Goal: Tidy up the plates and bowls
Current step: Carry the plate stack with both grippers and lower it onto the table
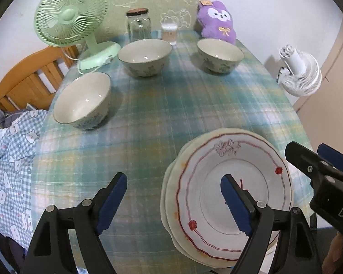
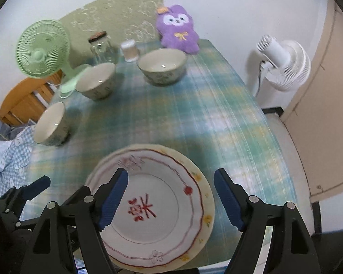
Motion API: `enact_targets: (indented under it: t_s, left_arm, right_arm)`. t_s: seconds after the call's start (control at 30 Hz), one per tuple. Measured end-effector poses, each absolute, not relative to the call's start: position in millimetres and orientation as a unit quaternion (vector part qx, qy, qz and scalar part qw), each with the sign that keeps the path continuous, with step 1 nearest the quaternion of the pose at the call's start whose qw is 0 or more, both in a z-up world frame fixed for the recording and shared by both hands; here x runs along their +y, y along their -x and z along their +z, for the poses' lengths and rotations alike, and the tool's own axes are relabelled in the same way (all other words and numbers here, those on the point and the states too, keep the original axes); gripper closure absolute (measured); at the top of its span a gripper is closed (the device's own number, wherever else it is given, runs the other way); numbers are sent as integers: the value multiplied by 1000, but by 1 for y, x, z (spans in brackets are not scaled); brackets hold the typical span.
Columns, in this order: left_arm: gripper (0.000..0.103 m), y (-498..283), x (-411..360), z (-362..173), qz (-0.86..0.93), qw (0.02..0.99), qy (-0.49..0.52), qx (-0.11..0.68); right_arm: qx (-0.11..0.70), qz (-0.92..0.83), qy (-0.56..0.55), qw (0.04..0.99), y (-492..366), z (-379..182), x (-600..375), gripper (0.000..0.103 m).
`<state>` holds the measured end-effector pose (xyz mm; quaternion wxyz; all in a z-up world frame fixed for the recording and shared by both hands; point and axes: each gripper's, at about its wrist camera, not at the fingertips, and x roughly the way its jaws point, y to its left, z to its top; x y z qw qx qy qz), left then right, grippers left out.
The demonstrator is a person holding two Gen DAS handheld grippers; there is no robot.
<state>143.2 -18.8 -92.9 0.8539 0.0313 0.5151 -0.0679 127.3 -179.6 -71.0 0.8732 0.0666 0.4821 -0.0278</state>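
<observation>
While plates [image 2: 189, 207] lie stacked, three bowls [image 1: 84, 100] gape.

White letters "DA" show on the right gripper [image 1: 308, 157]; other markings unreadable.

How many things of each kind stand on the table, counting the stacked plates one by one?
Bowls: 3
Plates: 2, stacked, as far as shows
Fans: 1
Jars: 1
Small containers: 1
Plush toys: 1
Total: 9
</observation>
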Motion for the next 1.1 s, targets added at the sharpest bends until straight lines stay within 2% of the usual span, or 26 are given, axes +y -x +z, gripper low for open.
enact_targets:
  t_s: [0.27,0.4,1.1]
  left_arm:
    - [17,-156,-2,-71,-45,866,-23,498]
    - [9,-170,10,-64,-19,873,-28,486]
    - [13,-242,101,-82,-19,880,-27,474]
  right_arm:
    - [467,0,-42,883,-144,-52,-155,23]
    - [453,-2,-30,891,-157,-44,-141,23]
    - [445,-19,-48,894,-225,-58,-37,23]
